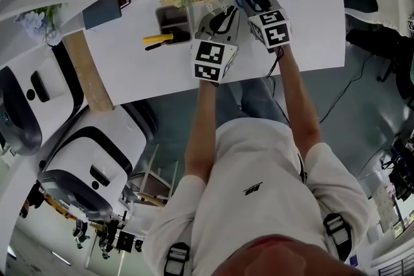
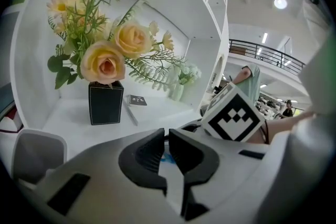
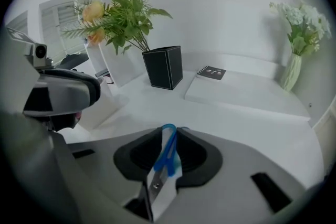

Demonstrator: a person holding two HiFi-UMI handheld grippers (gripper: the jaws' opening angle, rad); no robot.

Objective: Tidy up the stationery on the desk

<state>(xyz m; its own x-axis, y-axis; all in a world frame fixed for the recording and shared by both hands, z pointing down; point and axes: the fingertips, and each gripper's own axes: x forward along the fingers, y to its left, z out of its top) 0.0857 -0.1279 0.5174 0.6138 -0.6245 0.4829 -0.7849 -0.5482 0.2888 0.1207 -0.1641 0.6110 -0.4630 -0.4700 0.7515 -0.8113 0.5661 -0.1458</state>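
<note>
Scissors (image 3: 167, 152) with blue handles sit clamped in the right tongs (image 3: 170, 136); left tongs (image 2: 167, 136) all but closed.

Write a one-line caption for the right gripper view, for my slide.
The right hand-held gripper clamps blue-handled scissors over a white desk, facing a black vase of flowers and a notebook.

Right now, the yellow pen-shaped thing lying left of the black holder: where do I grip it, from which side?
Mid-barrel of the yellow thing, left claw coming from above, jaws across its width. It lies flat on the desk; its right end sits by the black holder, a dark pen lies close alongside, so probably favour the left half.
</note>
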